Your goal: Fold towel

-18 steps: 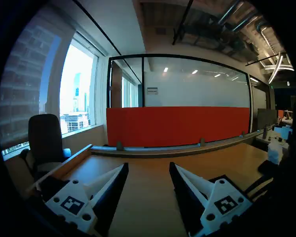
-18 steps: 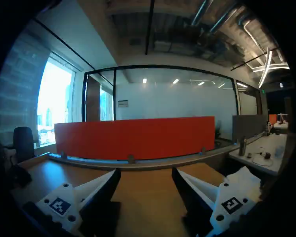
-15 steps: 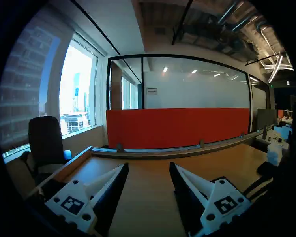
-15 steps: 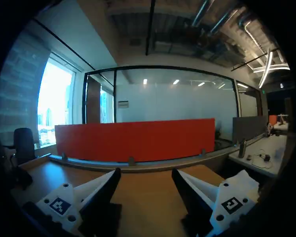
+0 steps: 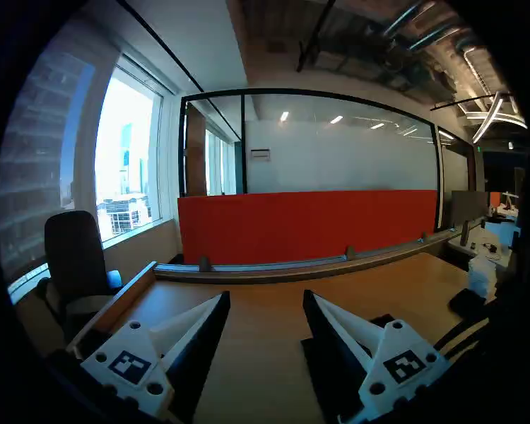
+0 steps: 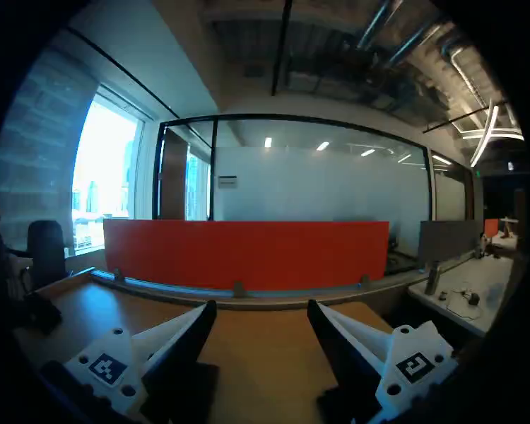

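Between either pair of jaws we hold nothing: left gripper (image 5: pixel 265 297) and right gripper (image 6: pixel 261 305) gape wide, facing the red partition (image 5: pixel 300 226). Both have only swung slightly, so folding hasn't begun; where the towel lies we cannot tell. Before the partition runs the wooden desk (image 5: pixel 265 367), left of it a window (image 5: pixel 124 177).

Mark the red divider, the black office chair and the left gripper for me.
red divider (image 5: pixel 307 226), left gripper view, middle of its red face.
black office chair (image 5: pixel 71 251), left gripper view, on the backrest.
left gripper (image 5: pixel 265 294), left gripper view, midway between its open fingertips.
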